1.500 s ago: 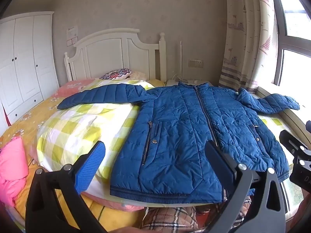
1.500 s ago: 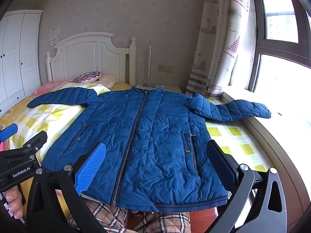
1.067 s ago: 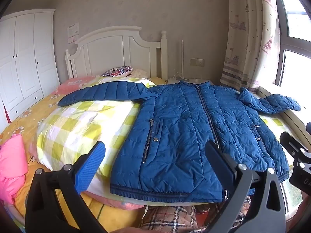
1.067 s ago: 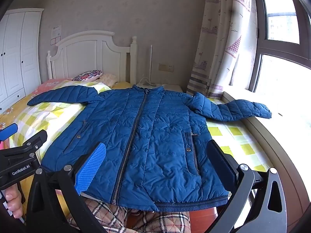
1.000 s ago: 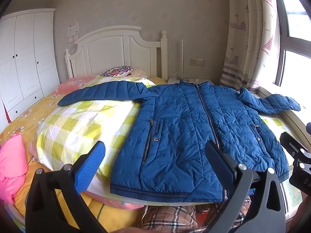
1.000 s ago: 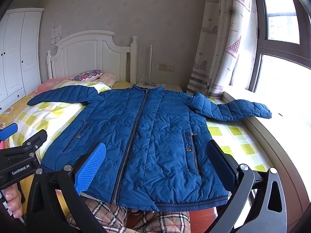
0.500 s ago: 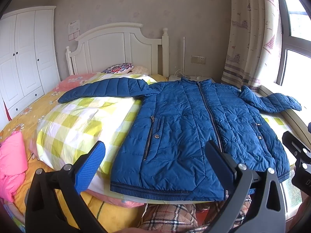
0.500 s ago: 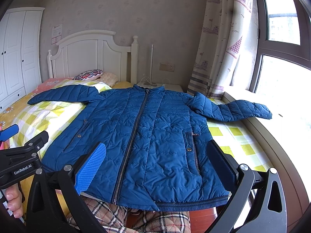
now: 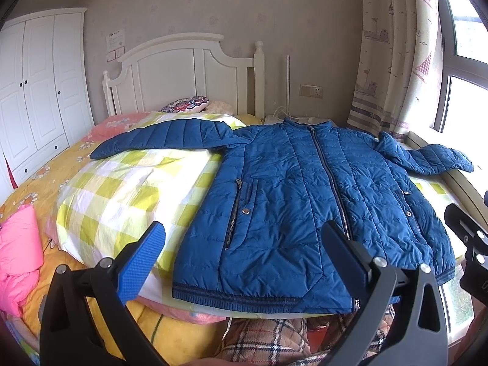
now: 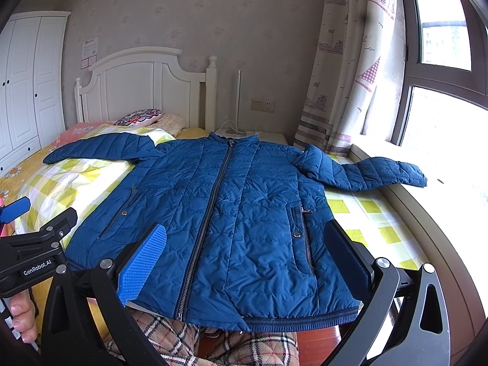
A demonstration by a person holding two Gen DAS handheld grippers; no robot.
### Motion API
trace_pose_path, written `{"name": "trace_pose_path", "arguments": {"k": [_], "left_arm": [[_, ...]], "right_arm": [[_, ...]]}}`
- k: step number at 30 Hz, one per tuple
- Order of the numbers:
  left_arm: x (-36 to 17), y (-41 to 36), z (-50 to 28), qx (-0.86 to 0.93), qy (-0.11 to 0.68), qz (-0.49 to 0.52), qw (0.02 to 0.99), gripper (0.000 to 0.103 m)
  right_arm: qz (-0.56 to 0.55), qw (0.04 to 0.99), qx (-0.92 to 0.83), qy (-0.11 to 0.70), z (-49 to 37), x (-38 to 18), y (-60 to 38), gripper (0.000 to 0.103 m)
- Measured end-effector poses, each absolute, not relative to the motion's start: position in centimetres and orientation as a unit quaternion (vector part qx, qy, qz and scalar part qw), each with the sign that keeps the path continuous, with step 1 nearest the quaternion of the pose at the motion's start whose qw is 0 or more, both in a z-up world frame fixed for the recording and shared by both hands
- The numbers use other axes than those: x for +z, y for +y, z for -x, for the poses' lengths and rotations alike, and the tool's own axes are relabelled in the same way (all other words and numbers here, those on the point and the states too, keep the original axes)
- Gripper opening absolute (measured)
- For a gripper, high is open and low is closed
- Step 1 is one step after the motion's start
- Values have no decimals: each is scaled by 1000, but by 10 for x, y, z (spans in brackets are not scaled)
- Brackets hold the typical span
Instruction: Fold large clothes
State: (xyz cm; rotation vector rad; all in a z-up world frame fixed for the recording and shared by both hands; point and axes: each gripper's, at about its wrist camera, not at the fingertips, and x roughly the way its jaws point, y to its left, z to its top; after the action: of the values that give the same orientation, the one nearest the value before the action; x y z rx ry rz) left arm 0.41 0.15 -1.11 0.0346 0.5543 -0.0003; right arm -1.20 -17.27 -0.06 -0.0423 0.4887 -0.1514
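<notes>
A blue quilted jacket (image 9: 292, 201) (image 10: 231, 213) lies flat and zipped on the bed, front up, collar toward the headboard, both sleeves spread out sideways. Its left sleeve (image 9: 164, 137) rests on a yellow-checked quilt (image 9: 128, 189); its right sleeve (image 10: 378, 172) reaches onto the window sill. My left gripper (image 9: 244, 244) hangs open just short of the hem, nothing between its fingers. My right gripper (image 10: 247, 244) is open too, over the lower hem, and holds nothing. The left gripper's body (image 10: 33, 244) shows at the left of the right wrist view, a hand (image 10: 21, 317) beneath it.
A white headboard (image 9: 186, 73) and pillows (image 9: 186, 105) stand at the far end. A white wardrobe (image 9: 36, 91) is at left, a pink garment (image 9: 18, 253) on the bed's left edge. Curtain (image 10: 350, 70), window and sill (image 10: 427, 213) run along the right. Plaid-clad legs (image 10: 238, 344) are below the hem.
Both views have crept slightly closer to the jacket. The jacket has not moved, and both grippers stay open.
</notes>
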Motion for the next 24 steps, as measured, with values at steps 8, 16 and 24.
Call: {"name": "trace_pose_path", "arguments": {"k": [8, 16, 24], "left_arm": [[-12, 3, -4, -2, 275, -16, 961, 101], [-14, 4, -4, -13, 274, -17, 961, 101], [-14, 5, -4, -14, 275, -16, 961, 101]], "right_arm": [[21, 967, -75, 242, 12, -2, -172, 99], [21, 967, -74, 242, 14, -3, -172, 99], [21, 967, -74, 242, 14, -4, -171, 99]]}}
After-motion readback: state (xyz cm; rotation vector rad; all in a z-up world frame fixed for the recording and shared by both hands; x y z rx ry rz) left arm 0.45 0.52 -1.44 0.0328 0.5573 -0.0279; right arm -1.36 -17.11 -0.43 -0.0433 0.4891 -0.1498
